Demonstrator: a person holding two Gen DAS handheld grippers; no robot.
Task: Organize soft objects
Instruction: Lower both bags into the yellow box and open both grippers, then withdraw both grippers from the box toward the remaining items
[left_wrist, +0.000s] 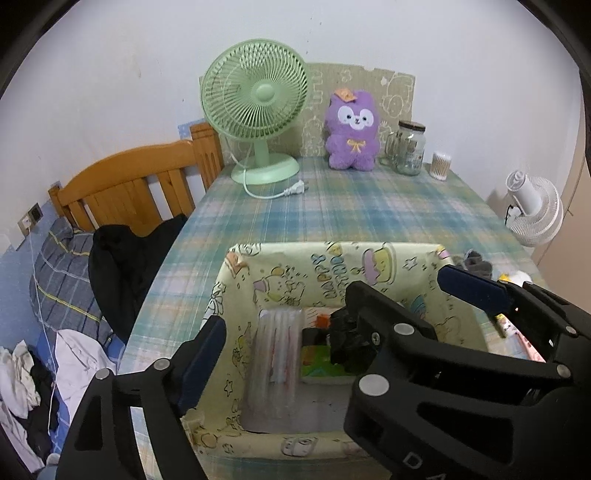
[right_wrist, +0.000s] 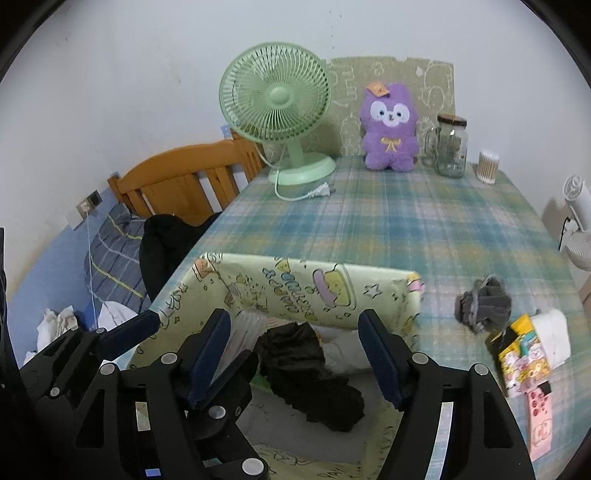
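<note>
Both jaws open over the box (right_wrist: 295, 291); black cloth (right_wrist: 306, 373) lies inside. Lift clear, then fetch grey cloth (right_wrist: 484, 302).

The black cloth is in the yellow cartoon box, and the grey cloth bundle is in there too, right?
Not quite. The black cloth is in the yellow cartoon box, but the grey cloth bundle is still outside it, lying on the plaid tablecloth to the box's right. The right wrist view shows this.
</note>
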